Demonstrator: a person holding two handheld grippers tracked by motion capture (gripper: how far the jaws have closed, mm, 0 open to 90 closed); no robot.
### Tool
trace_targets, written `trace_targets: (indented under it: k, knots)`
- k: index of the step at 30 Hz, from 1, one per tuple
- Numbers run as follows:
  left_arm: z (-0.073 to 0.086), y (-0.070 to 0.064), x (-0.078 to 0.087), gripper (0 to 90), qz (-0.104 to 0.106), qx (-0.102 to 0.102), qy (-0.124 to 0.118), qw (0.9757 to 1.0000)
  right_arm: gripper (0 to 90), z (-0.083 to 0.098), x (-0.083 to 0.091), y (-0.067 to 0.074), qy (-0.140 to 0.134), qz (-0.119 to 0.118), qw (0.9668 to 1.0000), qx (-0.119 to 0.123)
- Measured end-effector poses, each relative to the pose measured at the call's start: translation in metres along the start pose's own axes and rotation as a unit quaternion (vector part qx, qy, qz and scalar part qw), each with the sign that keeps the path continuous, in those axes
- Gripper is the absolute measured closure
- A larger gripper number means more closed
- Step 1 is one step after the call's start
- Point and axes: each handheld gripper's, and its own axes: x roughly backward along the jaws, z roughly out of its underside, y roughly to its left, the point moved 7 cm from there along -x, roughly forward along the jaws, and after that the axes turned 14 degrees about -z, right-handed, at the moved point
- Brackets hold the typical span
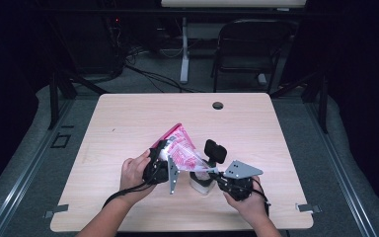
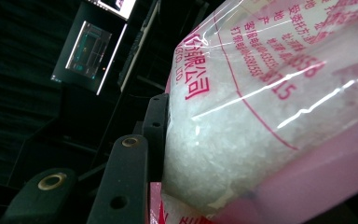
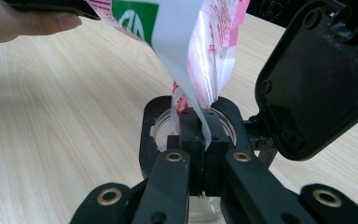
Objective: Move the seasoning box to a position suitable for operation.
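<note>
Pressed right up against my left gripper [image 2: 140,154] is the bag [image 2: 270,107], crowding the right half of its view: clear film with red print, packed with white crystals that look like sugar or salt. My jaws there stand about half apart, clamped on the bag's full belly. From above, the bag [image 1: 180,148] sits at centre frame, tilted, its narrow end pointing down to the lower right. I judge it fairly heavy for its size, soft and shifting; the film is slick, so the bulging middle is where a grip bites.

My right gripper [image 3: 196,140] is pinched tight on the bag's thin lower corner, low in the centre of its view. That corner is light and floppy, easy to tear, so I'd hold it gently.

Beneath it stands a small glass jar [image 3: 161,123] with a black hinged lid [image 3: 321,79] thrown open at right. Rigid, breakable, easily tipped.
</note>
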Motion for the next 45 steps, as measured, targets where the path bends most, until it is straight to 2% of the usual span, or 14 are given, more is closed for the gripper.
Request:
trace_targets:
  k: [23, 45]
  knots:
    - [0.0017, -0.0032, 0.0038, 67.0, -0.004, 0.003, -0.005, 1.0, 90.0, 0.0038, -0.0018, 0.002, 0.014, 0.005, 0.9999, 0.006]
    - [0.0011, -0.0015, 0.0052, 67.0, -0.018, -0.009, -0.012, 0.9997, 89.9, 0.0045, -0.0024, 0.0024, 0.012, 0.004, 0.9999, 0.003]
